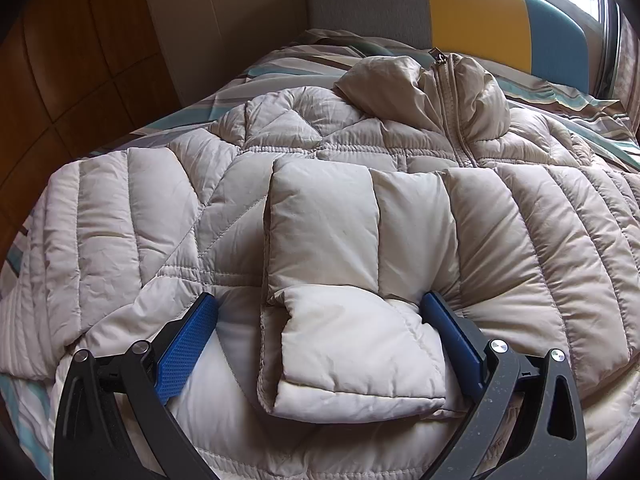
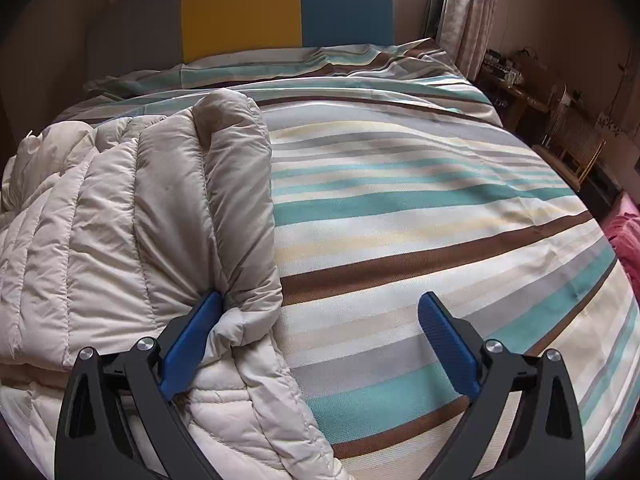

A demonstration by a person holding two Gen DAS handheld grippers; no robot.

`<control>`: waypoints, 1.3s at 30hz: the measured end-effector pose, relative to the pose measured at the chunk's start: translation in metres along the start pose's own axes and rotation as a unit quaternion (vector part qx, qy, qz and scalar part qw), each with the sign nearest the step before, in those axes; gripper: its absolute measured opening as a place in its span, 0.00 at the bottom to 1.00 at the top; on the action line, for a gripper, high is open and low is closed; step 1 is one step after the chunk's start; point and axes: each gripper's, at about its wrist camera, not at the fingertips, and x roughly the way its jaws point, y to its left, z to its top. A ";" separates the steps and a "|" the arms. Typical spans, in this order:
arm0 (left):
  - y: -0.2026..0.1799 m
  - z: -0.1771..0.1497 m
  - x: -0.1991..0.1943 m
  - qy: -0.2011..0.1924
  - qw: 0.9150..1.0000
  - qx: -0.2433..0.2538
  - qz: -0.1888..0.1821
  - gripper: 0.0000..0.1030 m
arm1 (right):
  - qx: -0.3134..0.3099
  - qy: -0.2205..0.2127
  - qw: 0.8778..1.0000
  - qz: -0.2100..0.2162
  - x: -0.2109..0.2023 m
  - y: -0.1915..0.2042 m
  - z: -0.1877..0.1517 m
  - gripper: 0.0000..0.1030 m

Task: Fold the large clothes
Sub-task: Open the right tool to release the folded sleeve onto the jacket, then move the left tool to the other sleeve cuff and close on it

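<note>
A beige quilted puffer jacket [image 1: 360, 152] lies zipped, front up, on the striped bed, its collar toward the headboard. One sleeve [image 1: 344, 240] is folded across its front. My left gripper [image 1: 320, 308] is open, its blue fingers [image 1: 188, 344] on either side of the sleeve's cuff end, resting on the jacket. In the right wrist view the jacket's folded right edge [image 2: 224, 208] fills the left half. My right gripper [image 2: 320, 308] is open over the jacket's edge and bare bedspread, its left finger [image 2: 192, 340] touching the fabric.
The striped bedspread [image 2: 420, 208] stretches to the right of the jacket. A grey, yellow and blue headboard [image 2: 240, 8] stands at the far end. A wooden wardrobe [image 1: 80, 60] is on the left; low furniture [image 2: 560, 120] and a pink cloth [image 2: 624, 240] on the right.
</note>
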 end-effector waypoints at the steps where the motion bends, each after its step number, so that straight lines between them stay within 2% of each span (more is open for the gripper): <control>1: 0.001 0.000 0.000 0.001 1.000 -0.001 -0.002 0.97 | -0.002 -0.002 1.000 -0.004 0.000 0.000 0.000 0.95; 3: 0.004 0.001 0.000 0.003 1.000 -0.005 -0.007 0.97 | -0.008 -0.007 1.000 -0.013 -0.002 0.004 -0.002 0.96; 6: 0.019 0.000 -0.008 0.007 0.999 -0.022 -0.040 0.97 | -0.014 -0.011 1.000 -0.021 -0.003 0.007 -0.002 0.97; 10: 0.035 -0.007 -0.025 0.001 0.998 -0.028 -0.064 0.97 | -0.012 -0.011 1.000 -0.020 -0.003 0.007 -0.002 0.97; 13: 0.059 -0.009 -0.039 -0.008 0.996 -0.058 -0.070 0.97 | -0.013 -0.013 1.000 -0.023 -0.003 0.008 -0.002 0.98; 17: 0.111 -0.015 -0.059 -0.031 0.989 -0.130 -0.059 0.97 | -0.015 -0.014 0.999 -0.025 -0.003 0.007 -0.002 0.98; 21: 0.180 -0.027 -0.073 -0.048 0.980 -0.194 -0.001 0.97 | -0.015 -0.014 0.999 -0.025 -0.003 0.007 -0.001 0.98; 26: 0.246 -0.049 -0.079 -0.035 0.966 -0.252 0.037 0.97 | -0.014 -0.014 1.000 -0.024 -0.003 0.007 -0.001 0.98; 28: 0.274 -0.062 -0.080 -0.028 0.956 -0.288 0.049 0.97 | -0.014 -0.014 1.000 -0.025 -0.003 0.007 -0.001 0.98; 31: 0.317 -0.083 -0.081 -0.017 0.927 -0.369 0.061 0.97 | -0.015 -0.014 0.999 -0.025 -0.003 0.008 -0.001 0.98; 36: 0.369 -0.113 -0.087 -0.008 0.889 -0.443 0.113 0.97 | -0.015 -0.014 0.999 -0.025 -0.003 0.008 -0.001 0.98; 37: 0.381 -0.119 -0.090 -0.008 0.879 -0.460 0.126 0.97 | -0.014 -0.014 0.999 -0.025 -0.003 0.008 -0.001 0.98; 39: 0.392 -0.128 -0.092 -0.010 0.866 -0.479 0.143 0.97 | -0.014 -0.014 0.999 -0.025 -0.003 0.008 -0.001 0.98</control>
